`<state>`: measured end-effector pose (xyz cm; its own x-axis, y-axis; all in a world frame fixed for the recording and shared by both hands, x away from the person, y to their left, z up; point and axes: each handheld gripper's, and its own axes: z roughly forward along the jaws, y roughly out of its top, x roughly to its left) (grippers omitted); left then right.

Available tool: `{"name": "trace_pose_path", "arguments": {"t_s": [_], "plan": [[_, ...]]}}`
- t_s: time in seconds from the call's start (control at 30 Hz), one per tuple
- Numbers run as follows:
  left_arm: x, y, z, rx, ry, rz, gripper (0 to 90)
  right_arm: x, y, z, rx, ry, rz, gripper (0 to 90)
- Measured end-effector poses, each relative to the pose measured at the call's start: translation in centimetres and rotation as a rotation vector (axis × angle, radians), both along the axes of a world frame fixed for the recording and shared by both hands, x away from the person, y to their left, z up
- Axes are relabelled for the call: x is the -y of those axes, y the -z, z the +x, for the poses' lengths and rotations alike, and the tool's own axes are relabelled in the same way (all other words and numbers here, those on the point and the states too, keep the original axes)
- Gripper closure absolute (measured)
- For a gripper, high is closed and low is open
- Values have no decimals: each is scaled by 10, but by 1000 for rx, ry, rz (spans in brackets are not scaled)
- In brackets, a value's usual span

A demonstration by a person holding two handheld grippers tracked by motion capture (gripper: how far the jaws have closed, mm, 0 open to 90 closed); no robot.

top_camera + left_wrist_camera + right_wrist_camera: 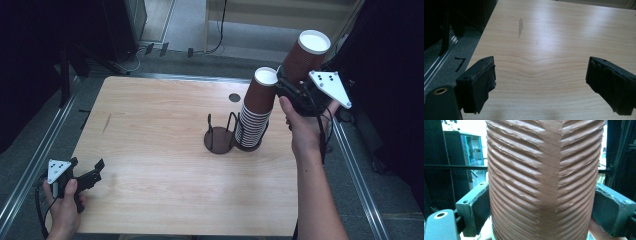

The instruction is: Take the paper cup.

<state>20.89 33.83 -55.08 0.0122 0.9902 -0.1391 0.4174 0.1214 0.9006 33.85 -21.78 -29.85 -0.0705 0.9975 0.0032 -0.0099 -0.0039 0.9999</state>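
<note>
A brown ribbed paper cup (305, 55) is held upside down, white base up, above the table's right edge; my right gripper (295, 90) is shut on its side. In the right gripper view the cup (544, 180) stands between both pads (475, 212). A stack of upturned brown cups (256, 112) stands in a black wire holder (220, 135) at mid-table. My left gripper (92, 170) rests open near the table's front left corner. In the left gripper view its jaws stand wide apart over bare wood (544, 50).
The wooden table (160, 150) has a dark round hole (234, 97) near its back edge. Metal rails (30, 165) run along both sides. Dark equipment and cables (150, 50) lie on the floor behind the table.
</note>
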Motion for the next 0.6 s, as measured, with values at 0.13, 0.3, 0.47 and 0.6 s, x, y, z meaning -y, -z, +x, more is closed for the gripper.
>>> {"name": "trace_pose_path", "arguments": {"t_s": [0.13, 0.3, 0.47, 0.6], "plan": [[0, 0, 0, 0, 0, 0, 99, 16, 6, -3, -8, 30, -1, 113], [0, 0, 0, 0, -1, 3, 100, 26, 18, -7, -22, 45, -3, 113], [0, 0, 0, 2, -4, 2, 100, 33, 29, -11, -30, 64, -12, 113], [1, 0, -1, 2, 0, 6, 100, 34, 40, -19, -32, 75, -27, 113]]}}
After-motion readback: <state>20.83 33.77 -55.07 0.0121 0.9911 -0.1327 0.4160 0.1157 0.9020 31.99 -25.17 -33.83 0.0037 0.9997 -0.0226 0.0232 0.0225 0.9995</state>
